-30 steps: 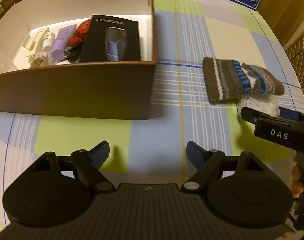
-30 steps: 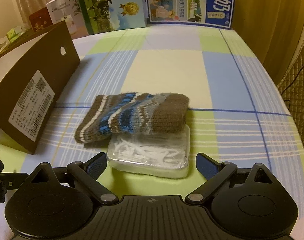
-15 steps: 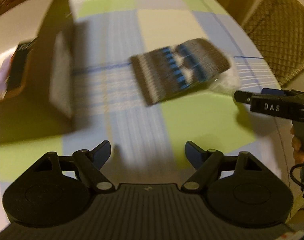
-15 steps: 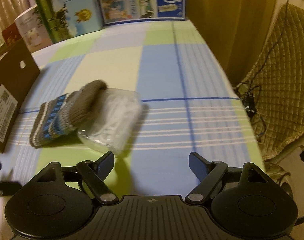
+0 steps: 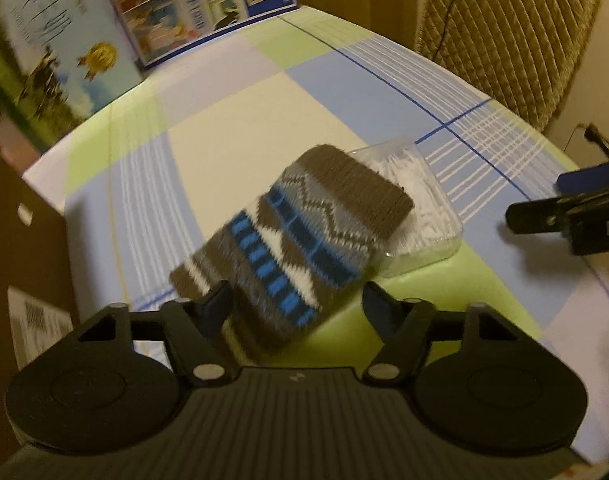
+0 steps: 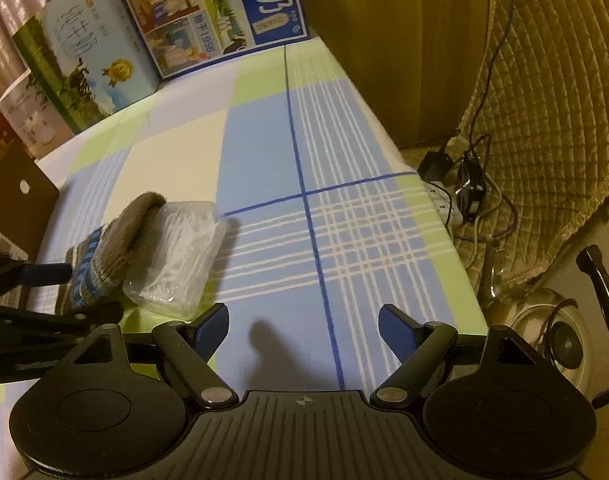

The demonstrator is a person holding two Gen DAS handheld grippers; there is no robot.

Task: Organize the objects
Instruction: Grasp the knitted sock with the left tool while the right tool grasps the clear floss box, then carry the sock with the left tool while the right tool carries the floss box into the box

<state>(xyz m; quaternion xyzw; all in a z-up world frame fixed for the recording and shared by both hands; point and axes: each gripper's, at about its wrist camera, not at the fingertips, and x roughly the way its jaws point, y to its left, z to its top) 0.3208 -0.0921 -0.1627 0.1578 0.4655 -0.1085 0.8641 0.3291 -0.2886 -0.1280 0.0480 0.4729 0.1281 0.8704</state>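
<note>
A knitted pouch (image 5: 304, 236) striped brown, blue and white lies on the checked tablecloth, its far end resting on a clear plastic box of white sticks (image 5: 428, 208). My left gripper (image 5: 298, 300) straddles the pouch's near end. Its jaws are closing, and a small gap still shows at the right pad. In the right wrist view the pouch (image 6: 116, 248) and plastic box (image 6: 184, 256) sit at the left, with the left gripper (image 6: 72, 294) around the pouch. My right gripper (image 6: 304, 320) stands open over bare cloth, to the right of both, holding nothing.
A brown cardboard box (image 5: 24, 240) stands at the left. Printed milk cartons (image 6: 104, 52) line the back of the table. The table's right edge (image 6: 444, 216) drops to a quilted chair (image 6: 544, 120), cables and a kettle on the floor.
My left gripper swung right from the brown box to the knitted pouch, and its jaws narrowed around the pouch. My right gripper moved right, away from the pouch and plastic box.
</note>
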